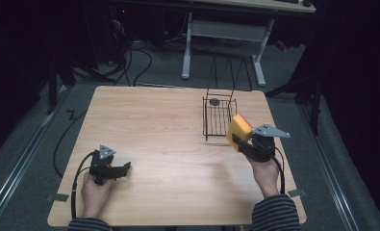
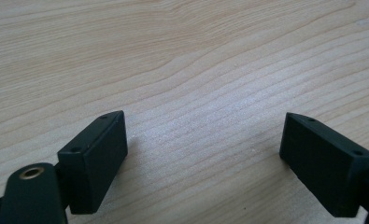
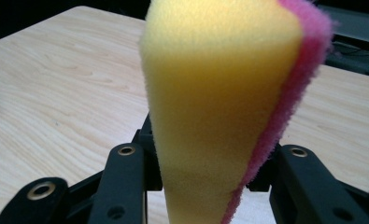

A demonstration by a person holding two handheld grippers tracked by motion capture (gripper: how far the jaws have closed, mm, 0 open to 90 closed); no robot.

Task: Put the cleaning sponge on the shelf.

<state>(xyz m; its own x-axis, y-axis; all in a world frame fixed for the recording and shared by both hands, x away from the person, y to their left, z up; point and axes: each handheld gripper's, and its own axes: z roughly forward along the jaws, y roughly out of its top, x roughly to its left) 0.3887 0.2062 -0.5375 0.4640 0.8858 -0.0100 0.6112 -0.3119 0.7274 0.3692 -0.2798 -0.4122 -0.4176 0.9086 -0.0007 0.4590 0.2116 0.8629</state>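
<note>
A yellow sponge point(image 1: 238, 132) with a pink scouring layer is held above the right side of the wooden table point(image 1: 163, 144), with my right gripper point(image 1: 245, 144) shut on it. In the right gripper view the sponge point(image 3: 219, 107) stands upright, squeezed at its base between the black jaws, with my right gripper point(image 3: 210, 172) around it. My left gripper point(image 1: 125, 168) rests low at the table's front left, held by a hand. In the left gripper view my left gripper point(image 2: 203, 158) stands open over bare wood, nothing between its fingers point(image 2: 95, 158).
A black wire rack point(image 1: 219, 115) with tall wire uprights stands on the table's back right, just beyond the sponge; a small dark round thing point(image 1: 214, 101) lies at its far end. A white desk frame point(image 1: 226, 33) stands on the floor beyond the table.
</note>
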